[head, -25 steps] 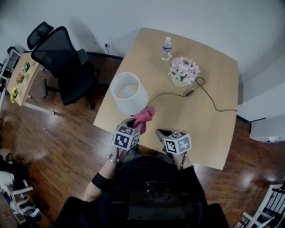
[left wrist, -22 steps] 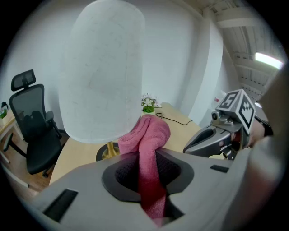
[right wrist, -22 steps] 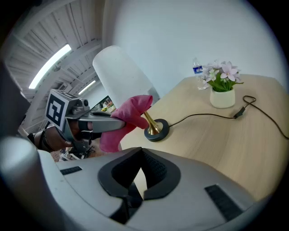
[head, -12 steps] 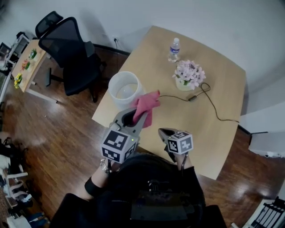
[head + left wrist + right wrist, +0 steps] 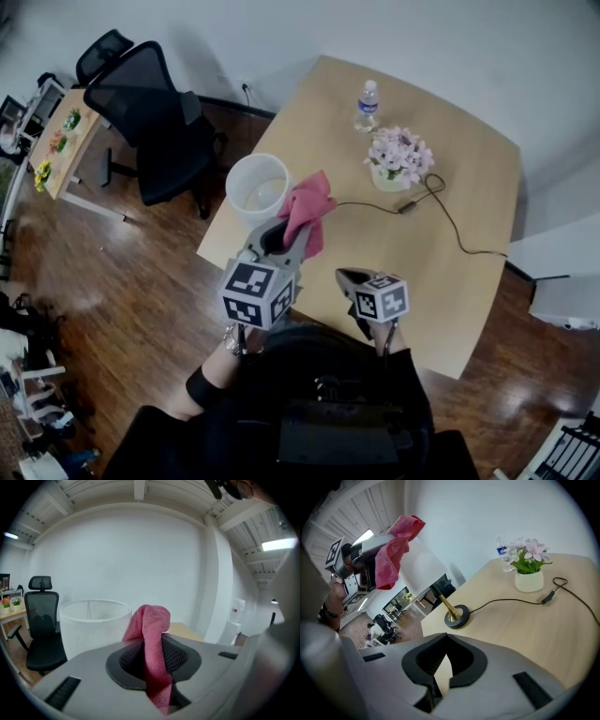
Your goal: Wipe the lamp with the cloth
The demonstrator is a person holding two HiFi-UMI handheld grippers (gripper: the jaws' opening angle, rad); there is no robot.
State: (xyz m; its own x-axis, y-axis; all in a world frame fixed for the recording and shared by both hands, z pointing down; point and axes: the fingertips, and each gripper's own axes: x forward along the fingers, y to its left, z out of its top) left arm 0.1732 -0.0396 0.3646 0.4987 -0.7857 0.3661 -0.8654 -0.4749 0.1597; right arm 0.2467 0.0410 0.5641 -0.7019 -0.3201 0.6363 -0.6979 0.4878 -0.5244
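Observation:
The lamp has a white drum shade [image 5: 258,187] on a brass stem with a dark round base [image 5: 457,616], and stands at the near left corner of the wooden table [image 5: 450,216]. My left gripper [image 5: 281,230] is shut on a pink cloth [image 5: 307,208] and is raised beside the shade's right rim. In the left gripper view the cloth [image 5: 152,618] stands up between the pads, with the shade [image 5: 93,625] just behind and to the left. My right gripper [image 5: 343,277] hovers low over the table's near edge, jaws together and empty [image 5: 440,660].
A pot of pink flowers [image 5: 398,155] and a water bottle [image 5: 367,103] stand at the table's far side. The lamp's black cord [image 5: 441,202] trails to the right. A black office chair [image 5: 150,112] stands left of the table, near a small side table [image 5: 56,141].
My left gripper has risen with the pink cloth from near the lamp's foot to the height of the shade's rim. The right gripper has barely moved.

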